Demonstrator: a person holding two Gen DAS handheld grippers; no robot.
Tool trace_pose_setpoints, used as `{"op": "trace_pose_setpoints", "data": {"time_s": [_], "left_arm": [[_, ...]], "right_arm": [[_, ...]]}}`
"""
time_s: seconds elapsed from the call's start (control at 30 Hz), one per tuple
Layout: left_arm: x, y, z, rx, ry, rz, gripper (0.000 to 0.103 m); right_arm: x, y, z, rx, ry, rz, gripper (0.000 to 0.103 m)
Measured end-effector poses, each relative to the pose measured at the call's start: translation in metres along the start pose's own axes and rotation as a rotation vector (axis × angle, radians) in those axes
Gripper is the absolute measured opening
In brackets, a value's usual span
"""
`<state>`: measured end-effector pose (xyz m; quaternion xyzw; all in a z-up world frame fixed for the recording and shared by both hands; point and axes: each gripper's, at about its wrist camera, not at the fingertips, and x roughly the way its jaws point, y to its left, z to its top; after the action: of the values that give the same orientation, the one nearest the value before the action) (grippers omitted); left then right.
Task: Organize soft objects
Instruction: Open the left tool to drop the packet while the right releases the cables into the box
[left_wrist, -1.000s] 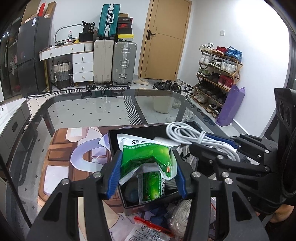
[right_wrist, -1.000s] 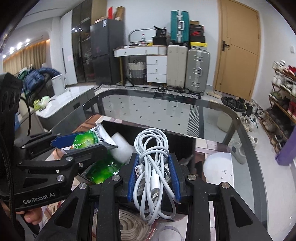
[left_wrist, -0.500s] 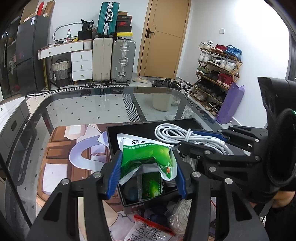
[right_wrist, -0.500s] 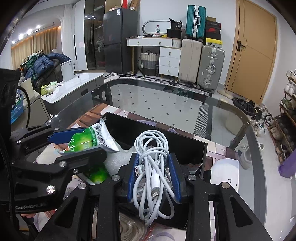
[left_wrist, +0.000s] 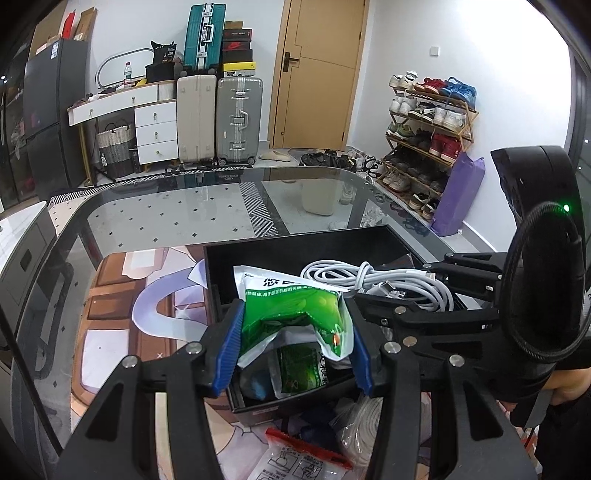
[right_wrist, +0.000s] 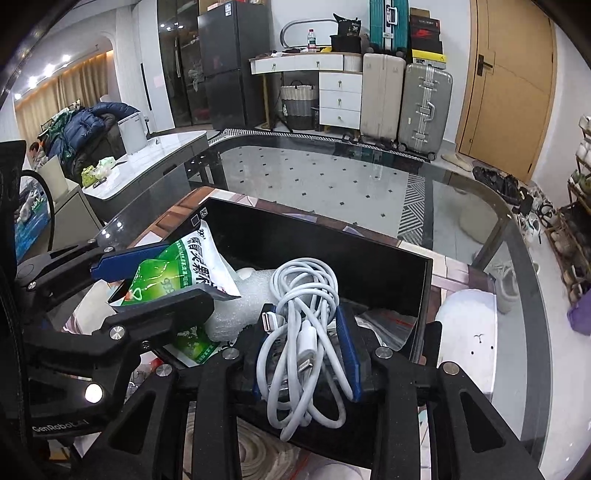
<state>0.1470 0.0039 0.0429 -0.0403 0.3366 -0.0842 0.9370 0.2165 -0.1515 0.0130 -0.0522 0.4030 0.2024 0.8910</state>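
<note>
A green and white plastic pouch (left_wrist: 291, 314) is pinched between the blue pads of my left gripper (left_wrist: 293, 345), held over the near end of a black open box (left_wrist: 258, 254). My right gripper (right_wrist: 306, 347) is shut on a coiled white charging cable (right_wrist: 303, 325), which hangs over the box (right_wrist: 369, 266) from the right. In the right wrist view the left gripper (right_wrist: 147, 280) and its pouch (right_wrist: 177, 266) show at the left. White foam (right_wrist: 236, 314) and another green packet (left_wrist: 299, 369) lie inside the box.
The box sits on a printed mat (left_wrist: 122, 332) on a glass table (left_wrist: 166, 206). Bagged items, a red-topped packet (left_wrist: 306, 446) and a coiled rope (right_wrist: 258, 450) lie at the near edge. A white round pad (right_wrist: 469, 325) rests right of the box. Suitcases, drawers and a shoe rack stand behind.
My right gripper has carried the cable lower and nearer over the box. The left gripper and its pouch have stayed put.
</note>
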Motion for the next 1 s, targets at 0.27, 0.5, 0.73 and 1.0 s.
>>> {"op": "trace_pose_setpoints", "data": {"time_s": [0.27, 0.5, 0.73, 1.0], "left_arm": [[0.0, 0.0, 0.0, 0.005, 0.011, 0.001, 0.051], [0.001, -0.001, 0.001, 0.003, 0.014, -0.011, 0.052], [0.002, -0.01, 0.0, 0.023, 0.006, -0.029, 0.057], [-0.002, -0.016, 0.0, 0.042, 0.011, 0.007, 0.094]], "right_arm": [[-0.006, 0.004, -0.002, -0.023, -0.028, 0.019, 0.041], [-0.04, 0.001, -0.01, -0.054, -0.147, -0.116, 0.071], [-0.073, -0.009, -0.026, 0.011, -0.233, -0.135, 0.094], [-0.087, -0.019, -0.039, 0.083, -0.241, -0.147, 0.102]]}}
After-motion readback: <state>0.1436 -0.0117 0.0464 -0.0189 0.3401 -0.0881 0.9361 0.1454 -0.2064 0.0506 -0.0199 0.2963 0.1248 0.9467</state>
